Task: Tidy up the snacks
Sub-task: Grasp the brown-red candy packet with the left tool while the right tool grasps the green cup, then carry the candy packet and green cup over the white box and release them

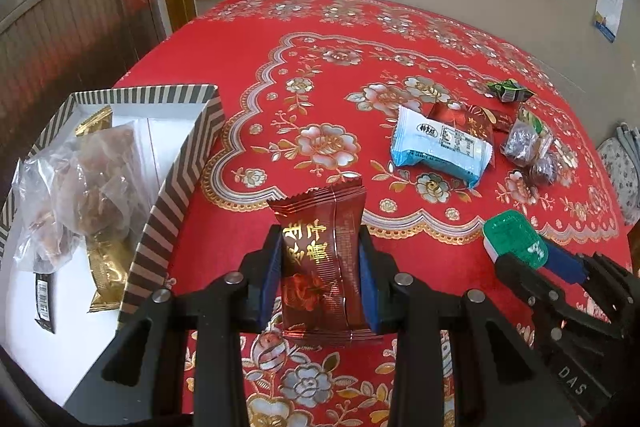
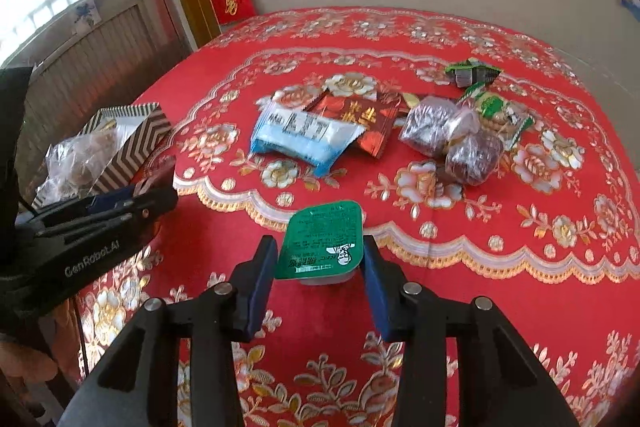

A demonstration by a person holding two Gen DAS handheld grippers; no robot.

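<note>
Dark-red foil snack packet (image 1: 324, 263) is pinched upright in the left tool (image 1: 322, 267), long axis vertical, striped box (image 1: 176, 187) just to its left. Right tool (image 2: 320, 267) brackets the green-lidded sauce cup (image 2: 324, 239) on the tabletop (image 2: 500, 287); contact unclear. Crinkly loose snacks lie beyond.

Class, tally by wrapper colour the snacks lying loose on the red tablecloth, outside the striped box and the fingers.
Light blue packet: 1
Dark red packet: 1 in clear sight
Clear bags: 2
Green wrappers: 2
Total: 6
</note>
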